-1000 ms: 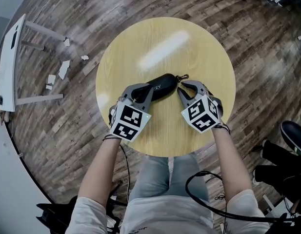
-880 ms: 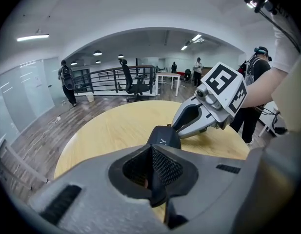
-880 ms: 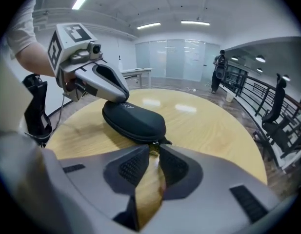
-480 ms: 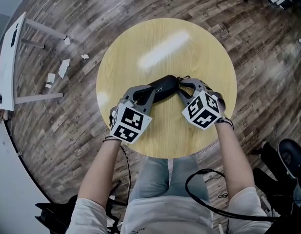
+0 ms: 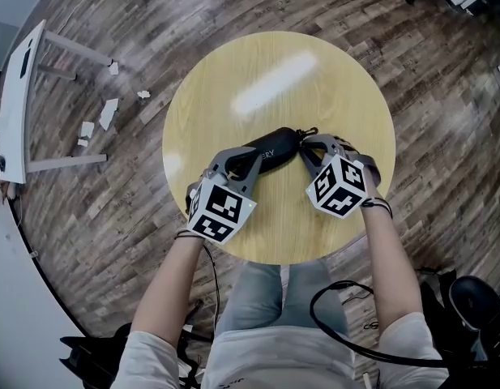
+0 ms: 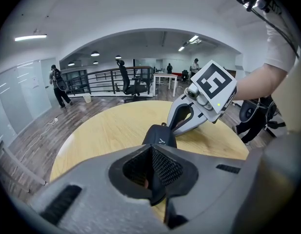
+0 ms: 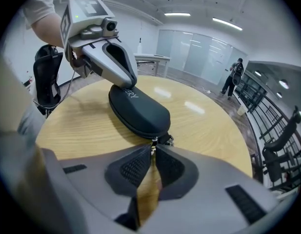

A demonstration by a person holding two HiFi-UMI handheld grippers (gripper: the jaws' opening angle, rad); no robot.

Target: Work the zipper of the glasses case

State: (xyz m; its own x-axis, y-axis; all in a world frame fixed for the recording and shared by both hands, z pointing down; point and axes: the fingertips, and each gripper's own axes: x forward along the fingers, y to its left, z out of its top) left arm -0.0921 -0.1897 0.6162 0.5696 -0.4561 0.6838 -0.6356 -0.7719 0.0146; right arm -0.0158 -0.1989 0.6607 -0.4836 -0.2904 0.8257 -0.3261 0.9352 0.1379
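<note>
A black glasses case (image 5: 270, 147) lies across the near middle of the round wooden table (image 5: 274, 71). My left gripper (image 5: 248, 160) is shut on the case's left end. In the left gripper view the case (image 6: 160, 136) runs away from that gripper's (image 6: 151, 150) closed jaws toward the right gripper (image 6: 183, 122). My right gripper (image 5: 307, 147) is at the case's right end, shut on the small metal zipper pull (image 7: 153, 147). In the right gripper view the case (image 7: 138, 110) lies just past the tips, with the left gripper (image 7: 122, 77) clamped on its far end.
The table is small, and its edge runs close under both grippers. On the wood floor to the left stand a white frame (image 5: 19, 96) and some paper scraps (image 5: 108, 113). A black cable (image 5: 339, 298) loops by the person's legs, and a dark shoe (image 5: 475, 298) is at the lower right.
My right gripper has moved in to the case's right end and its jaws have closed on the zipper pull. The left gripper has kept its hold on the case.
</note>
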